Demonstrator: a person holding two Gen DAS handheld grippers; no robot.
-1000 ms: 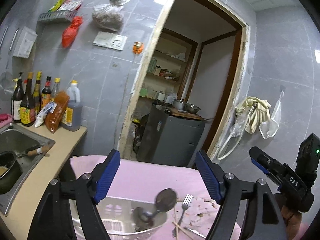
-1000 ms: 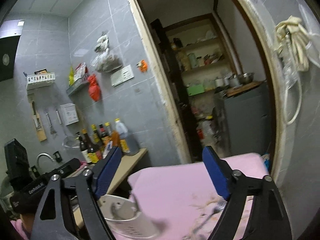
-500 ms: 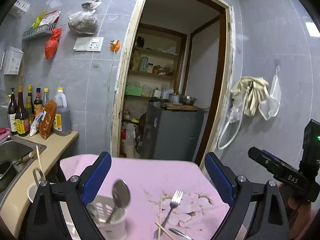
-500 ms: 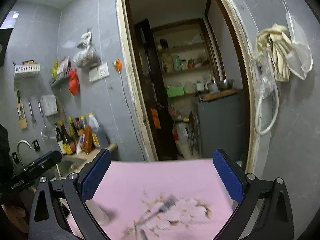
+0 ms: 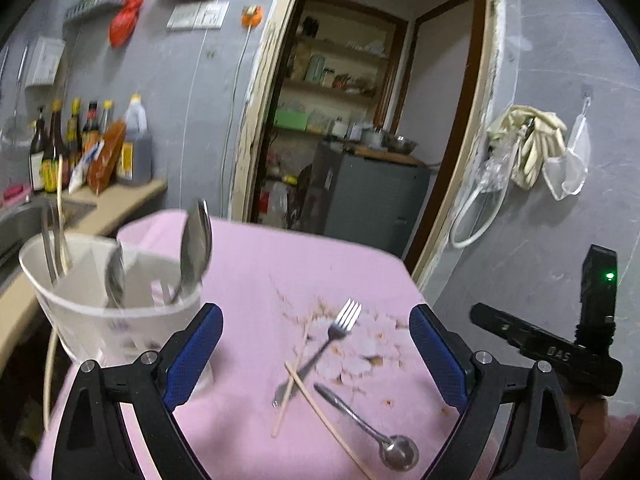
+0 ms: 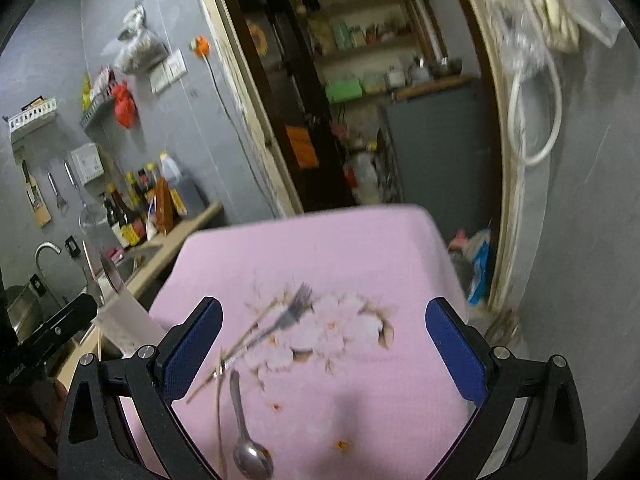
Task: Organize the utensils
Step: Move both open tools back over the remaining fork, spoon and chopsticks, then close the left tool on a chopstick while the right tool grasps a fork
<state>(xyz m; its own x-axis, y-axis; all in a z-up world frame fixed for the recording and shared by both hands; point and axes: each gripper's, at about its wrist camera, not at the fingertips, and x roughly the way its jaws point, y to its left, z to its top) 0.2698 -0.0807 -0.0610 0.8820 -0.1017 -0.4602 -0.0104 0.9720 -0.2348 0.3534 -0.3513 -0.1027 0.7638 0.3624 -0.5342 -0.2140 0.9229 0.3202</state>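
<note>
A white utensil holder (image 5: 112,312) stands at the left of the pink table (image 5: 280,264) with two spoons (image 5: 196,248) and chopsticks in it. A fork (image 5: 324,344), two wooden chopsticks (image 5: 320,412) and a spoon (image 5: 372,428) lie loose on the cloth. My left gripper (image 5: 316,356) is open and empty above them. My right gripper (image 6: 324,352) is open and empty over the same fork (image 6: 288,312), chopsticks (image 6: 224,360) and spoon (image 6: 244,436); the holder (image 6: 124,320) is at its left.
A counter (image 5: 112,204) with sauce bottles (image 5: 72,148) and a sink lies left of the table. A doorway (image 5: 360,120) with a grey cabinet is behind. A hose and gloves (image 5: 528,144) hang on the right wall.
Both grippers have tilted down toward the table. The holder and the loose utensils now sit larger and closer in both views.
</note>
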